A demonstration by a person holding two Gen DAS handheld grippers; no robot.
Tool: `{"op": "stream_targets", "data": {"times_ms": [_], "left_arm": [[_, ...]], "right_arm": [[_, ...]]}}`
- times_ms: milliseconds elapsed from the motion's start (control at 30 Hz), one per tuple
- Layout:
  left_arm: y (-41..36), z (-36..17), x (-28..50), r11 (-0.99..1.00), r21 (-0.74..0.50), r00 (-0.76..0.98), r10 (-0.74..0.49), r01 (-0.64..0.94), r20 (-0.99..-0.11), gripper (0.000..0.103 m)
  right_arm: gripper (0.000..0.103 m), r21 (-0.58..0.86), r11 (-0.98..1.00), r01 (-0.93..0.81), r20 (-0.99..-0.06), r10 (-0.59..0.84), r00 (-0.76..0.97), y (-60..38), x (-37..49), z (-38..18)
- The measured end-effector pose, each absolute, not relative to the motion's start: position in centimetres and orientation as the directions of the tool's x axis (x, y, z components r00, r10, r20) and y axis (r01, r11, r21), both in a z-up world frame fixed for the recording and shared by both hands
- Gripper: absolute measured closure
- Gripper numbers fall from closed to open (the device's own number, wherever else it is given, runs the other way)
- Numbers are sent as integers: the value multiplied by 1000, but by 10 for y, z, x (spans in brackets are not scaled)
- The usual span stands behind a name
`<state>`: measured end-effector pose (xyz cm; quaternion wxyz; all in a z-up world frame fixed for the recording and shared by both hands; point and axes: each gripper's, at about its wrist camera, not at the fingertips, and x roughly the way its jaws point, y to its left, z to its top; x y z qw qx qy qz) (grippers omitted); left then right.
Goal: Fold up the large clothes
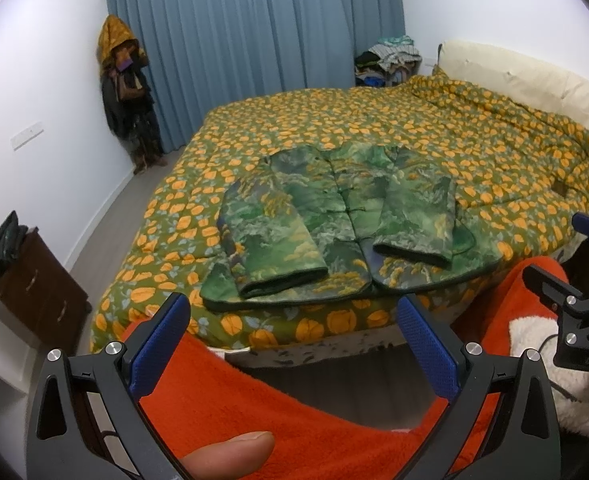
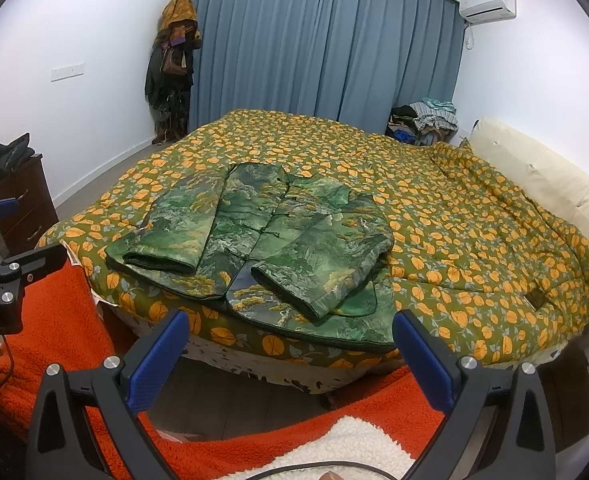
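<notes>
The left claw [image 1: 294, 344] stands wide and holds nothing, short of the bed's [image 1: 494, 152] near edge. Ahead of it the green jacket [image 1: 334, 216] lies flat on the bed, both sleeves folded across its front. The right claw [image 2: 290, 360] gapes wide too, the jacket [image 2: 262, 240] ahead and apart.

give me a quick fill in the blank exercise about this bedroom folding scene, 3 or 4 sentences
1. The green landscape-print jacket lies flat on the orange-and-green patterned ____.
2. Both jacket sleeves are folded ____ over the front.
3. The left gripper and right gripper both have their blue-padded jaws ____ and hold nothing.
4. The pleated curtains behind the bed are ____ in colour.

Missing words: bedspread; inward; open; blue
</notes>
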<state>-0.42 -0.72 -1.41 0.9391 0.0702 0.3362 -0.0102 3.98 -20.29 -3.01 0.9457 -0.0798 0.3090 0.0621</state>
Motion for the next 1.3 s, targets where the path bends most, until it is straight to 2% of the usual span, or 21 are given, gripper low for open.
{"op": "stream_targets", "data": {"times_ms": [1300], "left_arm": [[-9,-14,-3,988,133,776,25,77,-630,0]], "right_arm": [[0,-140,973,-185,-600,65,797,-198,40,-32]]}}
